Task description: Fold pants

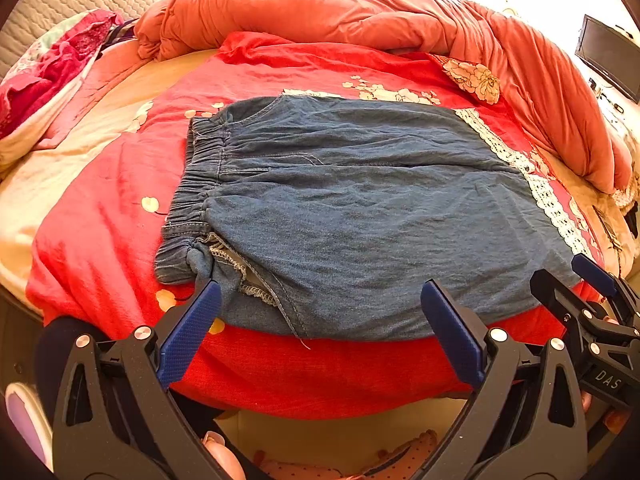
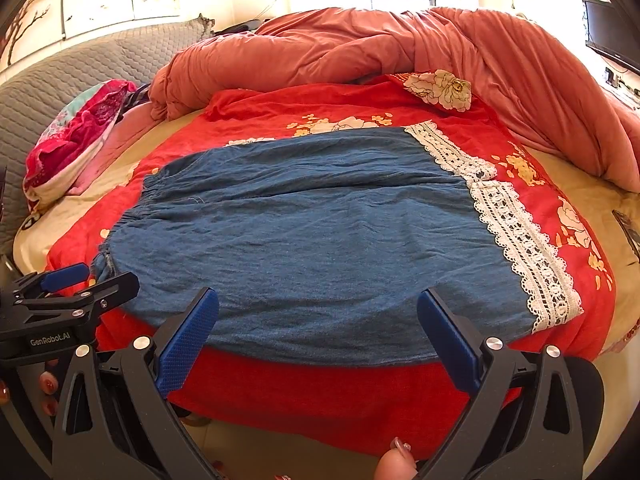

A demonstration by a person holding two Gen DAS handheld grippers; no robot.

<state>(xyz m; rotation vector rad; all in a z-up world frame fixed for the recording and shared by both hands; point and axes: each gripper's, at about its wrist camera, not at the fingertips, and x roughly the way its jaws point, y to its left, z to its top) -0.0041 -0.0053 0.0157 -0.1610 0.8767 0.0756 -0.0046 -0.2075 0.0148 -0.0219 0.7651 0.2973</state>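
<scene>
On the red floral bedspread [image 1: 120, 184], close to its near edge, lie the blue denim pants [image 1: 360, 208], spread flat and lightly wrinkled across the cloth. Their gathered elastic waistband [image 1: 192, 184] sits at the left end of the pants, and a band of white lace trim [image 2: 516, 232] runs along their right end, resting on the bedspread too. At the near left corner of the pants a pocket opening with a frayed pale seam [image 1: 236, 264] is turned outward. The left gripper [image 1: 320, 308] hovers at the near edge of the pants with its blue-padded fingers spread wide apart, holding nothing; the tip of its left finger lies just at the denim beside the waistband corner, though whether it touches cannot be told. The right gripper [image 2: 318, 312] hangs at the same near edge further toward the lace, its fingers likewise wide apart and empty. Beyond the pants, at the far side of the bedspread, a bulky orange-red quilt [image 2: 400, 48] is heaped in a long roll. Left of the pants, past the bedspread's edge, a pink and white patterned pillow [image 2: 76, 144] leans against a grey quilted headboard [image 2: 80, 68]. A dark flat screen [image 1: 608, 56] stands far to the right of the pants.
</scene>
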